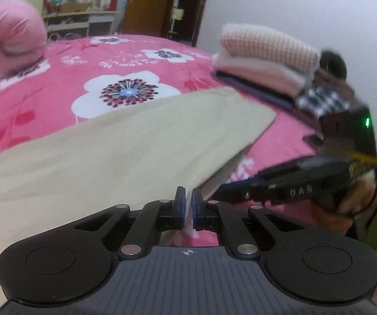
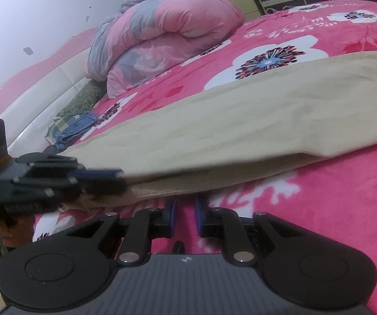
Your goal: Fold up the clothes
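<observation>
While the beige garment was spread across the pink flowered bedspread, the left gripper had its two blue-padded fingers pinched together on the near edge of that fabric, so the cloth ran right down between the pads. That corner looked lifted a bit off the bed, with a doubled layer showing under the top sheet of cloth on the right side.

Off to the right in the left wrist view you could see the right gripper reaching in low toward the same edge, blurry though. From its own camera, the right gripper sat just below the folded edge of the garment, fingers standing a little apart with only pink bedspread showing in the gap, nothing pinched between them. The left gripper showed up on the left of that view, clamped on the cloth edge, also blurred.

Further back there was a stack of folded clothes near the far right side of the bed, a knitted pink-and-white piece on top. A rolled pink and grey quilt lay by the headboard, and a small denim piece was beside it. A cluttered shelf stood against the back wall.
</observation>
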The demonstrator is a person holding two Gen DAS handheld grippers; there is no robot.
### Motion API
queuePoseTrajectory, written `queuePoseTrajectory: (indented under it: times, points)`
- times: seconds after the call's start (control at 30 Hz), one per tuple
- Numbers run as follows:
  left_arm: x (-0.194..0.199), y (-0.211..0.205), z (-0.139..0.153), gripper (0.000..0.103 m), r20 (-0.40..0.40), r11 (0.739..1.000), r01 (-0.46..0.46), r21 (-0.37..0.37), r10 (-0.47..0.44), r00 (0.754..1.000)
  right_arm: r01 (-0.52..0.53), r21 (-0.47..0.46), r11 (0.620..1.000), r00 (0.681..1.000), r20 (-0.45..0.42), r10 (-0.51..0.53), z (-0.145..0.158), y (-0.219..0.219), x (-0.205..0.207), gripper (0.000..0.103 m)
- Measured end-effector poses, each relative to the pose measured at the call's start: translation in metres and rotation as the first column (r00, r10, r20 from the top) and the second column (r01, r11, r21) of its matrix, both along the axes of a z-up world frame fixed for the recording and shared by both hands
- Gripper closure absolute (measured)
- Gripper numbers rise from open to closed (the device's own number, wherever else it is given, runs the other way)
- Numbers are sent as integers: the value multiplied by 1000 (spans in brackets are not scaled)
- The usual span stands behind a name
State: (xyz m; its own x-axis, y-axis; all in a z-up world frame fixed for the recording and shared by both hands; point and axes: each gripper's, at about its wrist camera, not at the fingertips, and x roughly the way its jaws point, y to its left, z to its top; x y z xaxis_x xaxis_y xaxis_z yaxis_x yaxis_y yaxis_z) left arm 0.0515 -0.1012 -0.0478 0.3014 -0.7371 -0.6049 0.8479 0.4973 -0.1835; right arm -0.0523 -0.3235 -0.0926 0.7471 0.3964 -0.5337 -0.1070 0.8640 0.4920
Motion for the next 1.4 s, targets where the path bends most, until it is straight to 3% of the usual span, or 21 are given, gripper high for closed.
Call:
queuePoseTrajectory:
  times: [0.03,0.13,0.23,0.4,0.53,0.63,0.73,0.8,0.87,0.93,0.97,1.0,1.17,1.23,1.27,1.4]
  points:
    - [1,0,-1,100,-2,1000,-1,9,1,1000,1,2,1000,1000,0,-1,0,0,0,88]
    - [-11,-13,-16,99,33,990,50,129,-55,998,2,2,1000,1000,-2,-2,0,0,-1,88]
    - [-21,-16,-20,94,83,987,48,156,-62,995,5,-13,1000,1000,-14,-6,6,-2,-4,88]
    - [-30,5,-14,66,35,997,-9,73,6,999,44,-134,990,999,5,-43,34,-10,-23,87]
    - [-45,30,-13,59,-4,993,-117,6,117,993,75,-171,982,997,38,-70,52,-16,-11,87]
    - [-55,56,-11,50,-35,971,-238,-36,237,971,62,-269,961,998,11,-61,43,-6,12,87]
    - [-66,89,-8,48,-46,928,-367,-67,364,930,88,-356,930,996,0,-94,32,-7,9,89]
    - [-71,113,-5,46,-55,890,-446,-93,443,895,119,-412,903,991,0,-130,27,-10,-1,89]
    - [-73,133,-1,45,-63,858,-497,-129,493,868,194,-555,809,971,-8,-238,31,-11,-22,80]
    - [-72,149,3,45,-57,832,-531,-162,529,846,238,-657,715,949,3,-314,37,-13,-47,77]
    - [-73,148,3,45,-26,834,-532,-148,534,845,253,-689,679,941,12,-338,43,-15,-60,77]
    - [-73,147,3,45,5,836,-533,-134,538,843,271,-689,672,939,34,-343,52,-16,-75,77]
    - [-75,141,2,47,163,839,-541,-63,543,824,396,-607,689,918,261,-298,121,0,-151,77]
    - [-77,130,-3,47,260,841,-541,0,522,812,390,-533,751,912,338,-234,140,12,-168,76]
    - [-78,126,-6,47,297,839,-543,26,512,806,352,-512,784,923,329,-199,137,20,-162,76]
    - [-70,127,-12,47,292,807,-587,56,549,783,185,-417,890,950,306,-54,128,52,-138,75]
